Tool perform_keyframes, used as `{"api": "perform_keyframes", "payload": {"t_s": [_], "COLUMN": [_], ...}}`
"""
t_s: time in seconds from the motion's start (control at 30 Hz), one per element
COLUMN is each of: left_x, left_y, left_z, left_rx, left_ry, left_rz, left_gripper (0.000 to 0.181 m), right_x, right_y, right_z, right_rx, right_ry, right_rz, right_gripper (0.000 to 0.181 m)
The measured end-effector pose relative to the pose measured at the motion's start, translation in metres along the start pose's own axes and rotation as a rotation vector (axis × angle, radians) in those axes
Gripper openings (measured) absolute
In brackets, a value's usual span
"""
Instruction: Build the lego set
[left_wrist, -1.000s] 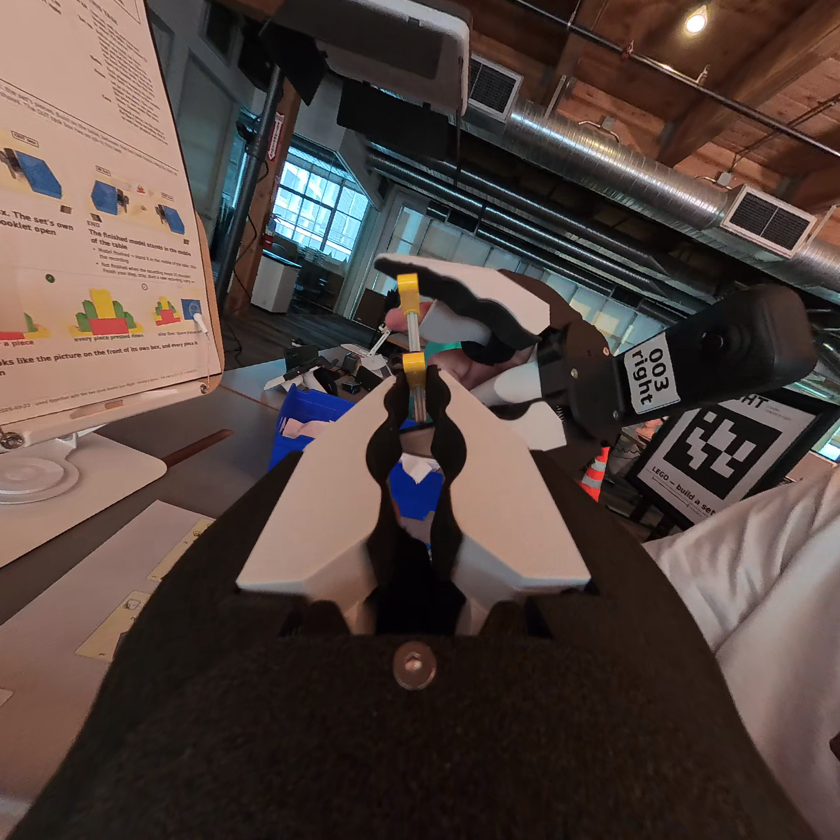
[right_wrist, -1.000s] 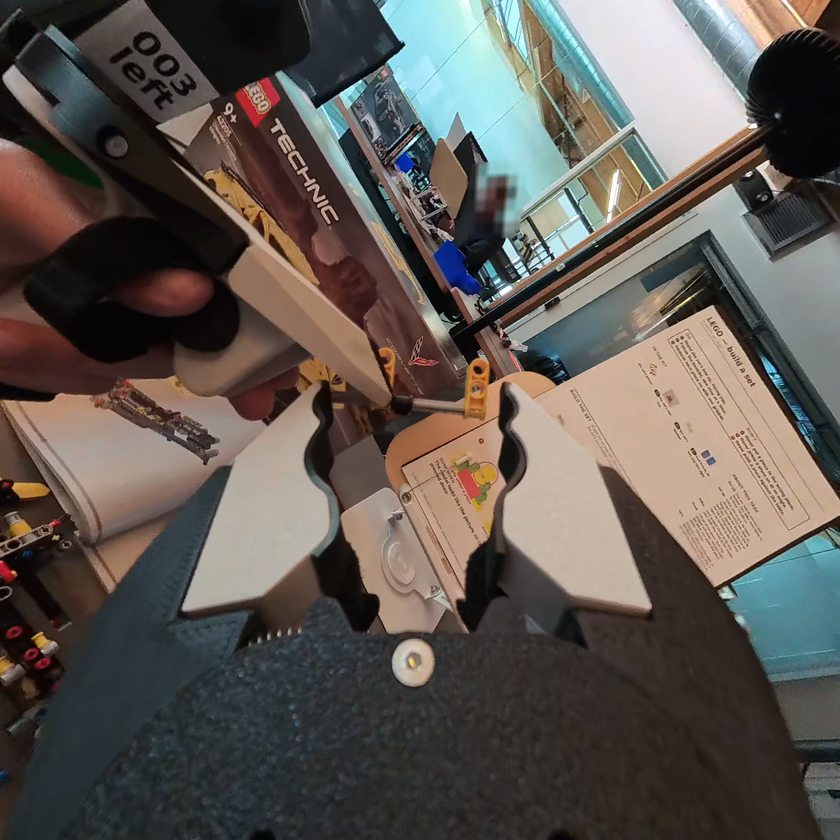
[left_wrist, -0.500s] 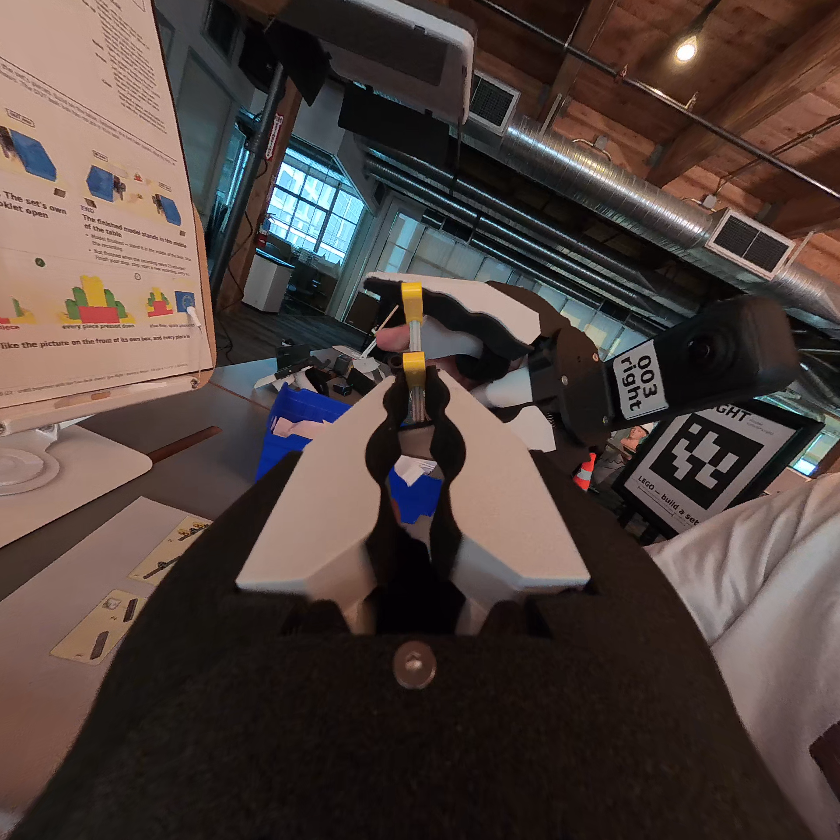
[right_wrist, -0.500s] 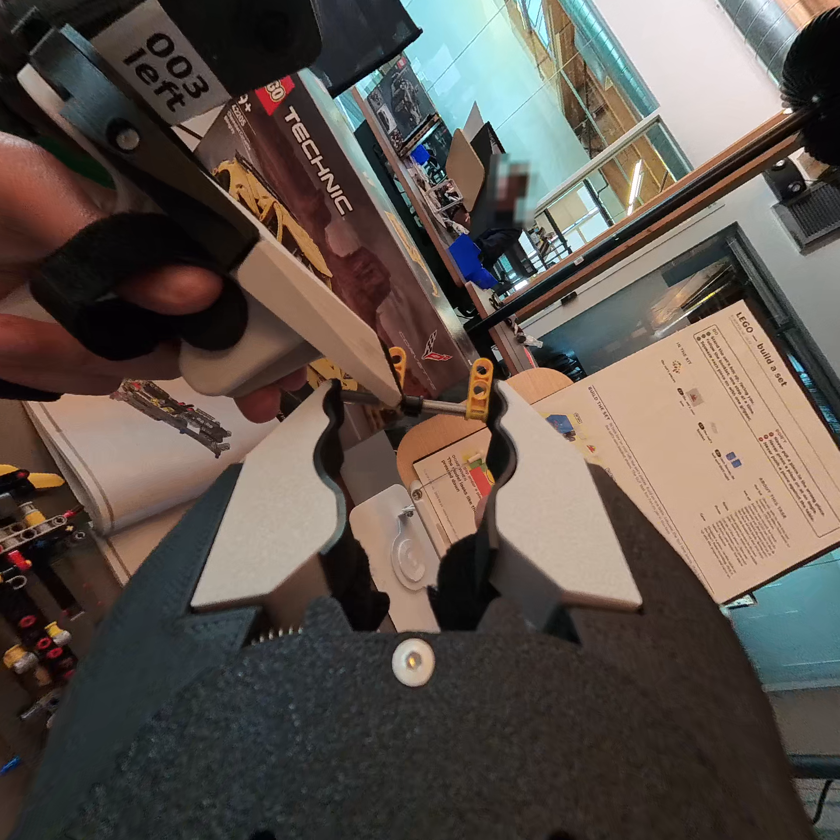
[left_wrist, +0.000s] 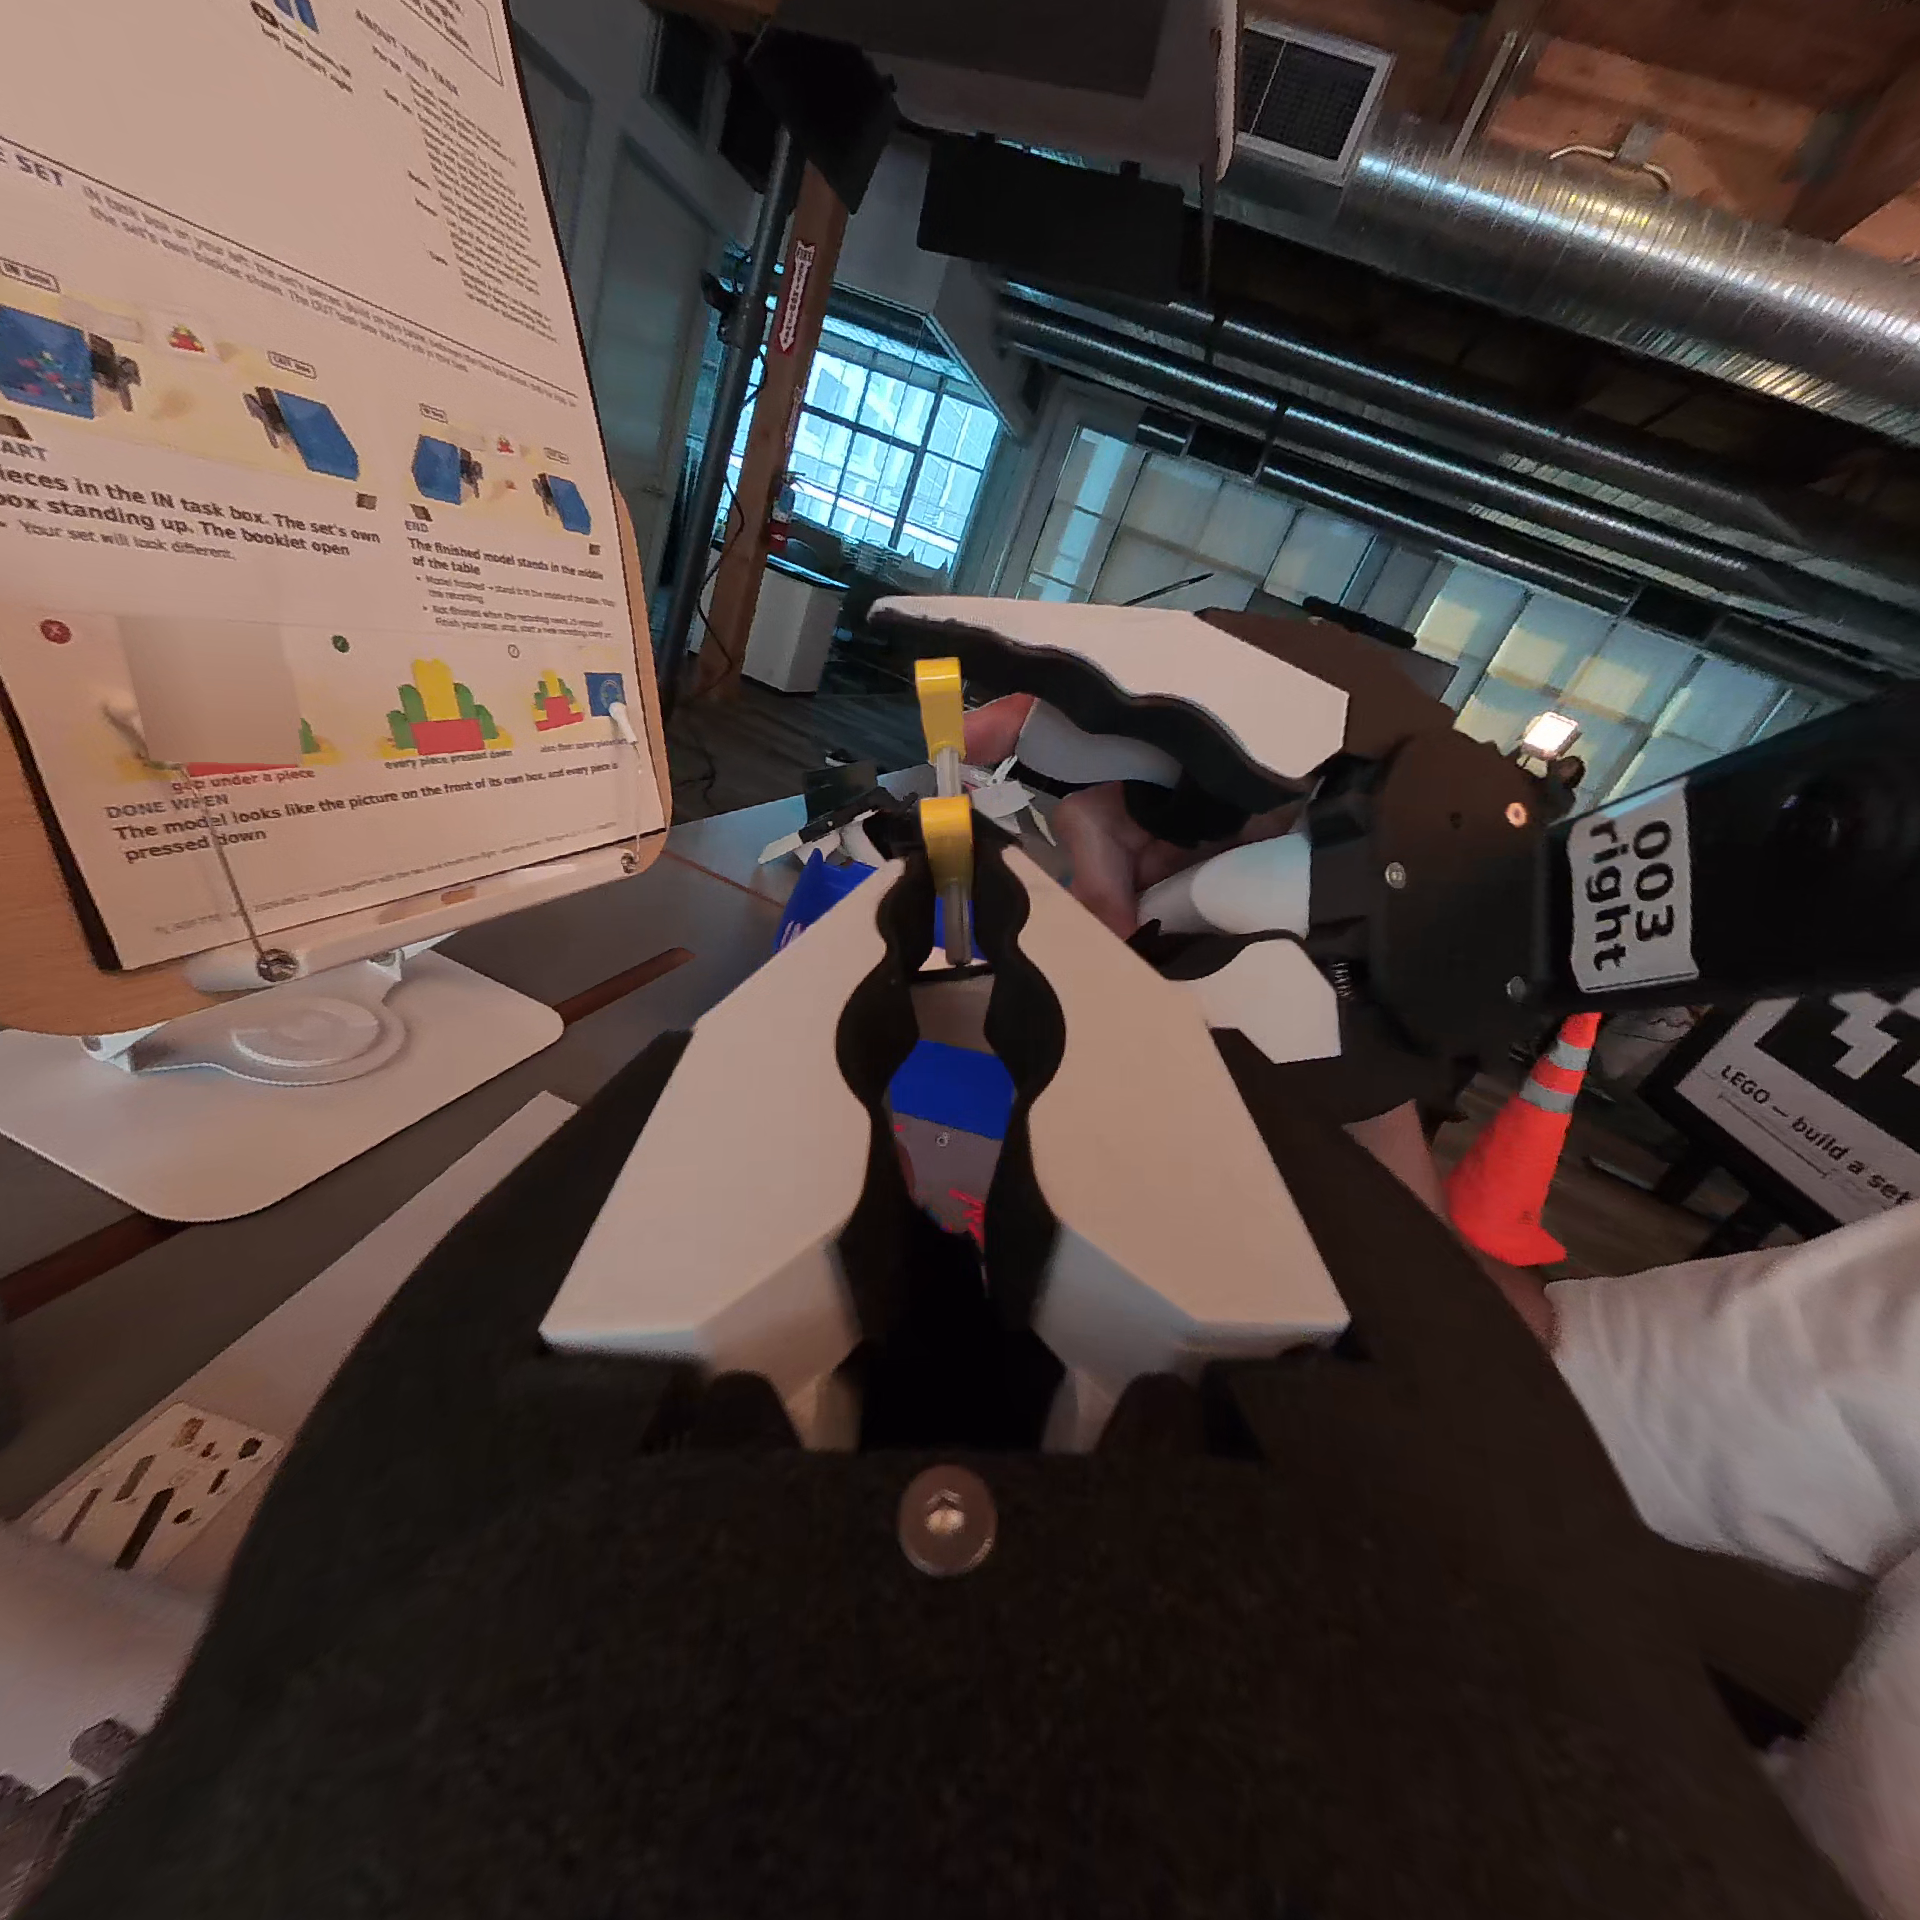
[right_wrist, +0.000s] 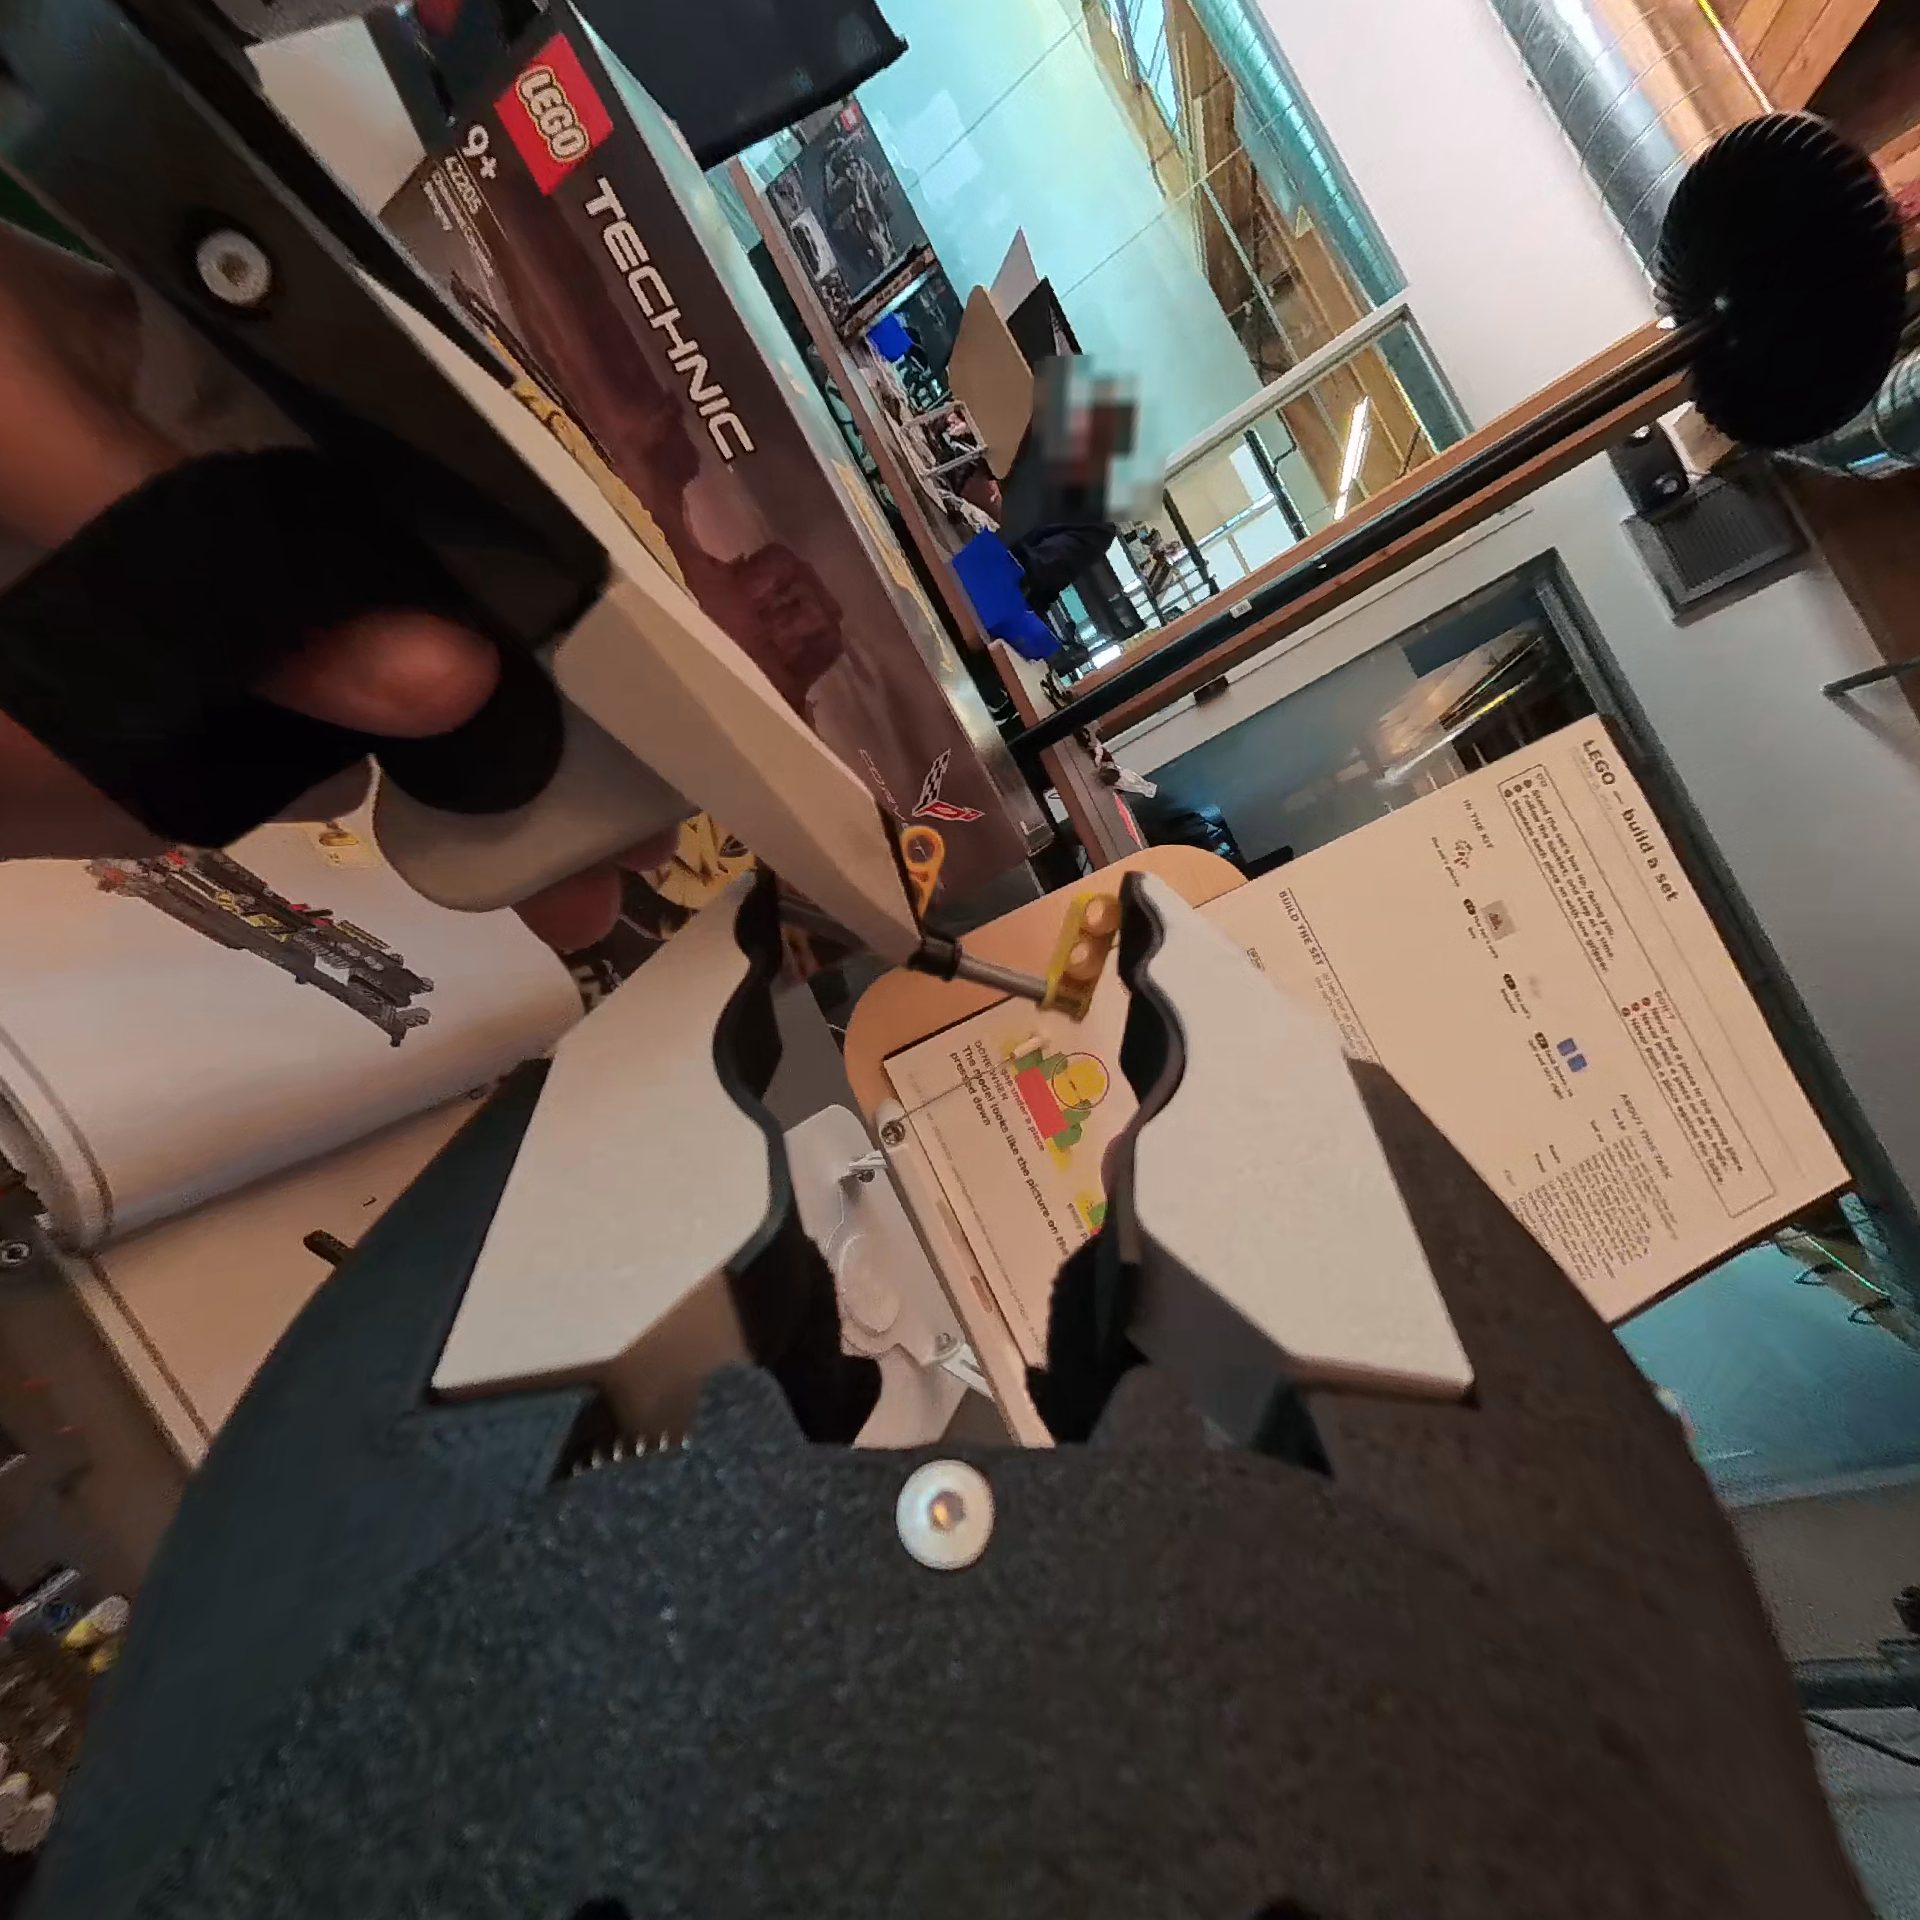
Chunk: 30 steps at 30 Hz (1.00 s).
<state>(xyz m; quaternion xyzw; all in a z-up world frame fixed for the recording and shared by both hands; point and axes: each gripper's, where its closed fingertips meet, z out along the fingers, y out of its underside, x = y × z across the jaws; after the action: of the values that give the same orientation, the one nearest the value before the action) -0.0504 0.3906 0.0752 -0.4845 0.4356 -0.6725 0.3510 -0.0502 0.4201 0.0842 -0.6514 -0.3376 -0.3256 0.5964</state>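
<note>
My left gripper (left_wrist: 951, 883) is shut on a grey axle (left_wrist: 948, 774) that sticks out past its tips. One yellow connector (left_wrist: 945, 836) sits on the axle at the tips and a second yellow connector (left_wrist: 938, 701) sits on its far end. My right gripper (right_wrist: 945, 914) is open, and its jaws stand on either side of that far end. In the right wrist view the axle (right_wrist: 997, 975) comes in from the left gripper's fingertip (right_wrist: 831, 852), and the end connector (right_wrist: 1081, 956) lies close against my right-hand finger (right_wrist: 1226, 1091). The right gripper also shows in the left wrist view (left_wrist: 1143, 748).
A set box (right_wrist: 665, 416) stands behind an open instruction booklet (right_wrist: 260, 987). An instruction board on a white stand (left_wrist: 260, 520) is at the left. A blue bin (left_wrist: 951, 1091) lies beyond the left gripper. Loose pieces (right_wrist: 42, 1662) lie at lower left. An orange cone (left_wrist: 1517, 1153) stands at right. The grippers are tip to tip, or close to it.
The axle's yellow end connector has moved a little deeper between the right gripper's open fingers and tilted. Both views have swung slightly. Neither grip has changed.
</note>
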Motion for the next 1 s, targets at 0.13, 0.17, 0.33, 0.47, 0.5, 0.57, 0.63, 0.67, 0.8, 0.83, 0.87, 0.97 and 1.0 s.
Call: {"api": "perform_keyframes", "payload": {"t_s": [0.13, 0.17, 0.33, 0.47, 0.5, 0.57, 0.63, 0.67, 0.8, 0.83, 0.87, 0.97, 1.0], "left_x": [-0.001, -0.001, -0.002, -0.008, -0.006, -0.001, -0.004, -0.004, -0.006, -0.005, -0.004, -0.001, -0.002], "left_y": [-0.002, -0.002, 0.002, 0.011, 0.012, 0.015, 0.018, 0.021, 0.023, 0.022, 0.021, 0.019, 0.02], "left_z": [0.0, 0.0, 0.001, -0.004, -0.005, -0.007, -0.009, -0.011, -0.017, -0.018, -0.019, -0.02, -0.02], "left_rx": [0.02, 0.022, -0.016, -0.134, -0.156, -0.187, -0.226, -0.254, -0.315, -0.317, -0.316, -0.321, -0.334], "left_ry": [-0.005, -0.009, -0.023, -0.084, -0.077, -0.055, -0.067, -0.07, -0.109, -0.109, -0.107, -0.112, -0.124], "left_rz": [0.006, 0.007, 0.045, 0.187, 0.205, 0.201, 0.2, 0.195, 0.218, 0.215, 0.213, 0.222, 0.242], "left_gripper": [0.006, 0.006, 0.006, 0.013, 0.013, 0.004, 0.003, 0.003, 0.002, 0.003, 0.002, 0.003, 0.002], "right_x": [-0.001, -0.001, -0.003, -0.003, -0.005, -0.007, -0.011, -0.014, -0.017, -0.017, -0.017, -0.017, -0.017], "right_y": [0.002, 0.003, 0.006, 0.006, 0.004, 0.002, 0.001, 0.001, -0.004, -0.005, -0.007, -0.008, -0.008], "right_z": [0.002, 0.002, 0.002, 0.001, 0.0, 0.0, 0.001, 0.001, 0.003, 0.003, 0.002, 0.001, 0.001], "right_rx": [0.0, 0.0, -0.006, -0.003, 0.014, 0.017, 0.018, 0.022, 0.039, 0.043, 0.049, 0.044, 0.041], "right_ry": [-0.015, -0.022, -0.014, -0.011, -0.019, -0.019, -0.024, -0.034, -0.012, -0.012, -0.01, -0.025, -0.031], "right_rz": [0.032, 0.041, -0.021, -0.045, -0.053, -0.071, -0.094, -0.108, -0.126, -0.12, -0.115, -0.102, -0.097], "right_gripper": [0.063, 0.063, 0.063, 0.062, 0.062, 0.062, 0.063, 0.063, 0.063, 0.062, 0.063, 0.062, 0.062]}}
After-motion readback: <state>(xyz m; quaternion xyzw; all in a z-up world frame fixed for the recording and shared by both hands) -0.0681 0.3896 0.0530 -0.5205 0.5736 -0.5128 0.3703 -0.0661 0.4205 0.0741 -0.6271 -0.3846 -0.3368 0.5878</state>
